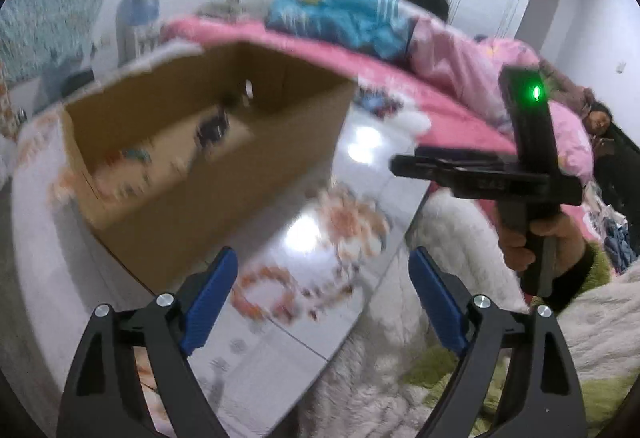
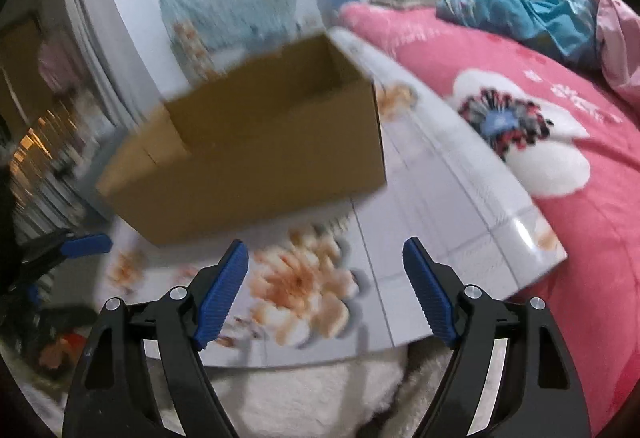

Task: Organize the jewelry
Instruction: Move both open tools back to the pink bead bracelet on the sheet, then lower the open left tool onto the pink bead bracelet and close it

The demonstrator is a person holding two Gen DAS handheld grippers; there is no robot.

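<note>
An open brown cardboard box (image 1: pixel 188 157) stands on a glossy white table with orange flower prints (image 1: pixel 352 173). Blurred small items, some dark, some pale and coloured, lie on the box floor (image 1: pixel 208 133). My left gripper (image 1: pixel 322 294) is open and empty, above the table in front of the box. The right gripper's body (image 1: pixel 520 165), held in a hand, shows at the right of the left wrist view. My right gripper (image 2: pixel 326 286) is open and empty over the table's near edge, with the box (image 2: pixel 260 141) ahead. A left gripper finger (image 2: pixel 86 244) shows at the left.
A bed with a pink flowered quilt (image 2: pixel 560 125) and blue bedding (image 2: pixel 520 1) borders the table's right side. A person (image 1: pixel 598 117) lies at the far right. White fluffy fabric (image 2: pixel 312 398) lies below the table edge. A water dispenser (image 1: pixel 138 13) stands by the far wall.
</note>
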